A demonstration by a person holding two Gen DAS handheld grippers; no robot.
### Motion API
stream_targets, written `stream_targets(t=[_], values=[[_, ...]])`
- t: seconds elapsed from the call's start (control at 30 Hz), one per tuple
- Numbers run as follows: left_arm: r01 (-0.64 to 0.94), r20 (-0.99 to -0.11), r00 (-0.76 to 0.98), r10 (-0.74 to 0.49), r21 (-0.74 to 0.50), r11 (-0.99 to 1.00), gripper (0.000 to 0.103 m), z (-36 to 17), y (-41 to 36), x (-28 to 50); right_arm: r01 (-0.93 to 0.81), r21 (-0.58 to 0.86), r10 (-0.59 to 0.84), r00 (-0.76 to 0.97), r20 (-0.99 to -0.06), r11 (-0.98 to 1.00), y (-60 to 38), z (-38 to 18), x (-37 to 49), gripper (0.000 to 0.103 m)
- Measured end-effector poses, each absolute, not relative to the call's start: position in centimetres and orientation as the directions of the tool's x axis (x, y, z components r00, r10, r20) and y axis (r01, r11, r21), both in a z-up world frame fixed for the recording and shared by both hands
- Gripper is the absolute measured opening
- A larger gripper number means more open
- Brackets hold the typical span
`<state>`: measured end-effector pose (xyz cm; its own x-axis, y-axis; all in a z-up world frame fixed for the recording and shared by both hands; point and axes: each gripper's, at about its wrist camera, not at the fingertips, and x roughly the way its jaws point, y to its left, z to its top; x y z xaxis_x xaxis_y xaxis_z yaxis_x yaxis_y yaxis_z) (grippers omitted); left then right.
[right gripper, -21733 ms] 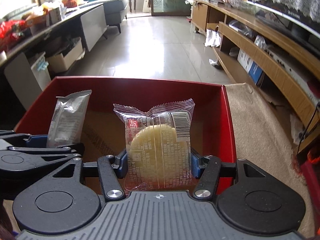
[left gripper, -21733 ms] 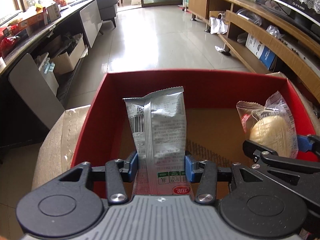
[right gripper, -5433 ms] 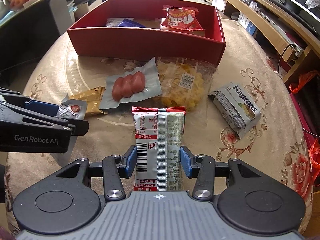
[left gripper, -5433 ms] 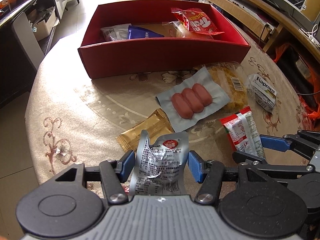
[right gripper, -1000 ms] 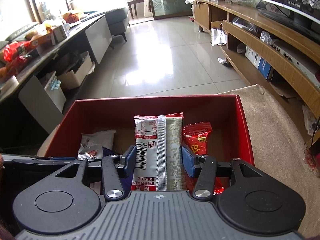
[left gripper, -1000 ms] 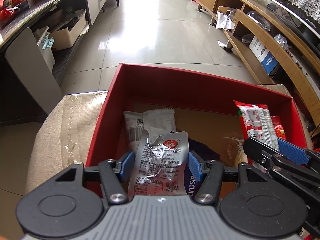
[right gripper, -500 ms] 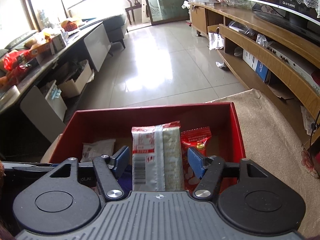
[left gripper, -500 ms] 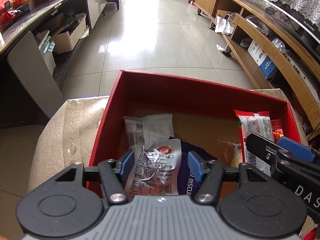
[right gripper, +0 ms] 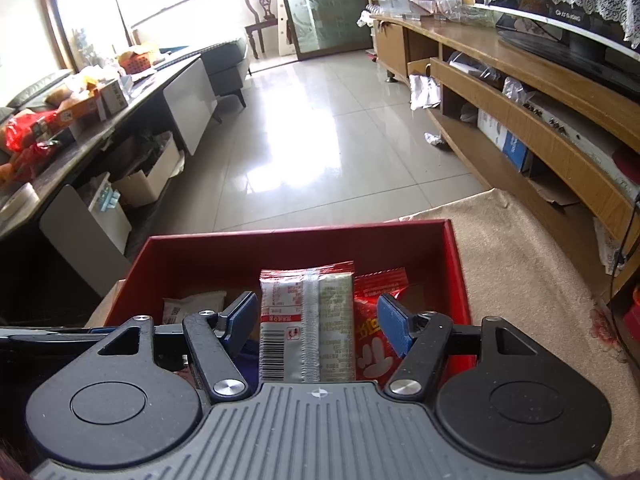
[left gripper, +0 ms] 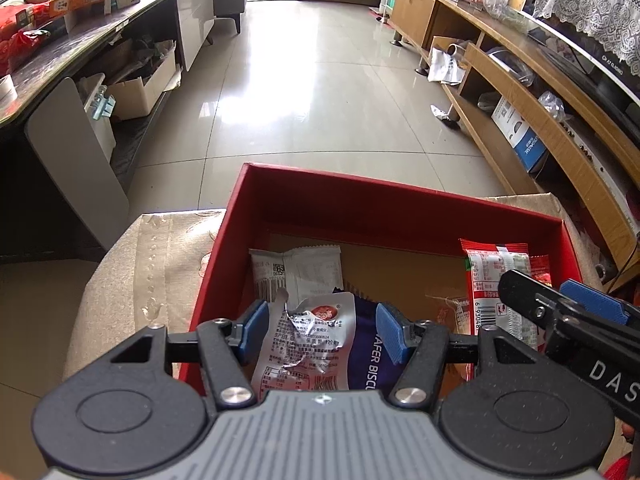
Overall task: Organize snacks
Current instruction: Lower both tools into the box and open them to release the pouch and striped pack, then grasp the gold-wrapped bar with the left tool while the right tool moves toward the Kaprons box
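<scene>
The red box (left gripper: 380, 216) sits on the beige-clothed table (left gripper: 140, 260). My left gripper (left gripper: 322, 332) is open over the box's left part. A crumpled silver pouch (left gripper: 308, 340) lies loose between its pads, on a dark blue wafer biscuit pack (left gripper: 368, 344), with a white packet (left gripper: 296, 272) behind. My right gripper (right gripper: 316, 324) hangs over the right part of the box (right gripper: 300, 248), its jaws opening. A red-and-green packet (right gripper: 308, 320) stands between its pads without being pressed. Beside it leans a red snack bag (right gripper: 376, 320).
Past the far wall of the box the table ends above a shiny tiled floor (left gripper: 320, 100). A long wooden TV cabinet (right gripper: 540, 120) runs along the right. A dark counter with boxes and bags (right gripper: 60, 120) lines the left. More beige cloth (right gripper: 520, 260) lies right of the box.
Both grippers have gone from shut to open. The silver pouch has dropped from upright onto the blue pack. The red-and-green packet has slid lower between the right pads.
</scene>
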<state>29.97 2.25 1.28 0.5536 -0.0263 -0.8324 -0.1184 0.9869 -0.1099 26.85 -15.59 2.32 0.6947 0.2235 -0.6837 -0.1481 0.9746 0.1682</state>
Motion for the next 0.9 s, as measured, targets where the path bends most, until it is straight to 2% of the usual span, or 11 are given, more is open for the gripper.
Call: stream_targets(t=[0.33,0.57,0.9], values=[[-0.094,-0.814,0.578,-0.056,-0.134,0.987,0.055,2.7,1.7,28.5,-0.124,0.163,0.202,0.710,-0.675,0.979,-16.5,3.4,25.7,0.075],[-0.065,-0.802,0.594,-0.072,-0.138,0.988,0.059,3.7,1.4,27.2,-0.108,0.153,0.184,0.711,-0.679,0.982,-17.2,4.1,24.7,0.075],[0.039,-0.803,0.577,-0.152,-0.159,0.987,0.059,4.1,-0.2,24.2,-0.070,0.103,0.123,0.689,-0.714,0.992,-19.8,3.8,21.4,0.077]])
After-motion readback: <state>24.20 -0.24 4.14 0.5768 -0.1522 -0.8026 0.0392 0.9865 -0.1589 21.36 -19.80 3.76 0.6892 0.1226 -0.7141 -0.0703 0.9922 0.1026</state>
